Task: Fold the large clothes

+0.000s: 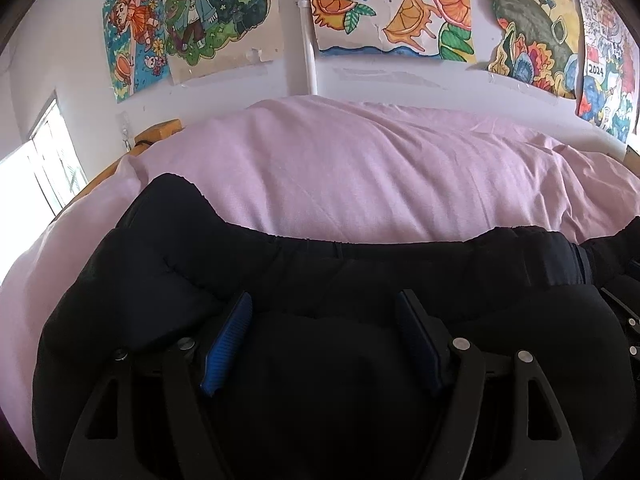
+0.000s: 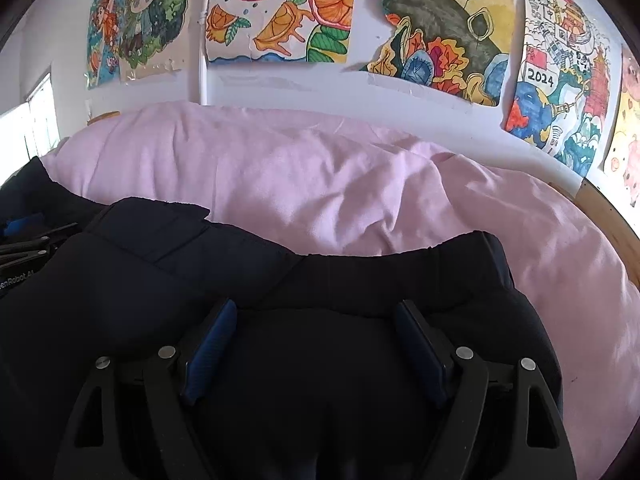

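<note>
The black garment (image 1: 320, 380) is running off the bottom edge below the left gripper (image 1: 324, 340), hiding the bed beneath. Drawings (image 2: 440, 20) above the right gripper (image 2: 314, 344) are being cropped at the top edge, their small details unreadable.

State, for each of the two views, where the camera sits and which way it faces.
Left wrist: on the left gripper, facing the postered wall across the black jacket and pink duvet; its open fingers show.
Right wrist: on the right gripper, facing likewise; own fingers, left gripper at left edge.
Shared: jacket, duvet, orange-slice poster.
</note>
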A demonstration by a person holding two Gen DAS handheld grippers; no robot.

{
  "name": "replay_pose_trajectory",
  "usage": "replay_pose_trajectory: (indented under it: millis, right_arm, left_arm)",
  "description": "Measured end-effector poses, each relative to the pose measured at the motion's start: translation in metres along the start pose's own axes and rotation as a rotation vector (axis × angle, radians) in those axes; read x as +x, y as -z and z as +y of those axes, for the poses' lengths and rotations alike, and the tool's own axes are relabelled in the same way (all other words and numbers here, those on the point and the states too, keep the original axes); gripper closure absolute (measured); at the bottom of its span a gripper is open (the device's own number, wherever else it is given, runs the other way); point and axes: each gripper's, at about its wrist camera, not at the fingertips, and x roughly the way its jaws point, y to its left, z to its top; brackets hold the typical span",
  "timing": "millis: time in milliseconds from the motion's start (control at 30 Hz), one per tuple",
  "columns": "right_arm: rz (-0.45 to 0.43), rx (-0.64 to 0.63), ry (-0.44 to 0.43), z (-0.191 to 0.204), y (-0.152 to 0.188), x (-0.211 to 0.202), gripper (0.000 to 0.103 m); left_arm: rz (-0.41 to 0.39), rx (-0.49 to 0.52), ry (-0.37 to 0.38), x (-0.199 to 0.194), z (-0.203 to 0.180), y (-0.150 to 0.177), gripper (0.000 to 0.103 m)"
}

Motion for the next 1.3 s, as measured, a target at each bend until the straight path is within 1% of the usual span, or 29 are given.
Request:
replay_pose_trajectory:
  millis: [100,200,267,300,333,500,600,667,700,767,800,833,900,933,1000,1033,1067,1133,1233,1300]
  right_arm:
    - [-0.007,0.004,-0.003,0.0,0.0,-0.003,0.023]
    - [-0.002,0.028,-0.048,-0.005,-0.001,-0.009,0.019]
    - [-0.011,0.053,-0.135,-0.013,-0.003,-0.018,0.006]
    - [-0.021,0.063,-0.181,-0.016,-0.004,-0.023,0.002]
    - [-0.025,0.062,-0.199,-0.017,-0.005,-0.027,0.0]
    - [-0.03,0.028,-0.21,-0.013,-0.005,-0.044,0.0]
    - [-0.024,0.01,-0.22,-0.013,-0.001,-0.056,0.0]
    - [-0.024,-0.013,-0.222,-0.014,0.004,-0.067,0.0]
    - [-0.026,-0.02,-0.223,-0.015,0.007,-0.072,0.0]
    - [-0.028,-0.028,-0.219,-0.019,0.012,-0.08,0.0]
    - [-0.03,-0.022,-0.22,-0.023,0.015,-0.084,0.0]
    - [-0.028,-0.012,-0.227,-0.027,0.017,-0.088,0.0]
    - [-0.023,0.019,-0.24,-0.037,0.021,-0.097,0.0]
    - [-0.028,0.047,-0.238,-0.044,0.022,-0.103,0.0]
    - [-0.046,0.104,-0.265,-0.058,0.023,-0.113,0.0]
    - [-0.044,0.129,-0.278,-0.064,0.023,-0.116,0.0]
    - [-0.044,0.147,-0.283,-0.069,0.024,-0.119,0.0]
    - [-0.043,0.156,-0.279,-0.075,0.026,-0.122,0.0]
    - [-0.047,0.154,-0.268,-0.084,0.03,-0.128,0.0]
    - [-0.041,0.17,-0.28,-0.093,0.033,-0.129,0.0]
  left_arm:
    - [0.003,0.006,-0.005,-0.004,-0.002,-0.001,0.034]
    - [-0.003,-0.002,0.013,-0.011,0.001,0.0,0.033]
    - [-0.01,-0.015,0.033,-0.014,0.005,0.0,0.033]
    - [-0.009,-0.019,0.038,-0.014,0.005,0.0,0.033]
    - [-0.008,-0.022,0.04,-0.014,0.006,0.0,0.033]
    - [-0.009,-0.027,0.052,-0.02,0.007,-0.001,0.033]
    - [0.0,-0.034,0.07,-0.023,0.01,-0.002,0.032]
    - [0.009,-0.039,0.096,-0.031,0.013,-0.003,0.032]
    - [0.009,-0.04,0.115,-0.036,0.016,-0.004,0.032]
    - [-0.004,-0.073,0.19,-0.053,0.027,-0.005,0.032]
    - [-0.012,-0.083,0.237,-0.061,0.033,-0.004,0.032]
    - [-0.022,-0.095,0.3,-0.074,0.043,-0.002,0.032]
    - [-0.036,-0.094,0.343,-0.096,0.057,0.003,0.032]
    - [-0.05,-0.085,0.348,-0.107,0.063,0.005,0.032]
    - [-0.071,-0.064,0.342,-0.125,0.072,0.009,0.031]
    - [-0.071,-0.057,0.334,-0.13,0.074,0.01,0.028]
    - [-0.066,-0.054,0.325,-0.136,0.078,0.012,0.027]
    - [-0.046,-0.05,0.326,-0.144,0.085,0.016,0.027]
    - [-0.035,-0.049,0.326,-0.155,0.097,0.025,0.027]
    - [-0.031,-0.052,0.337,-0.163,0.104,0.032,0.027]
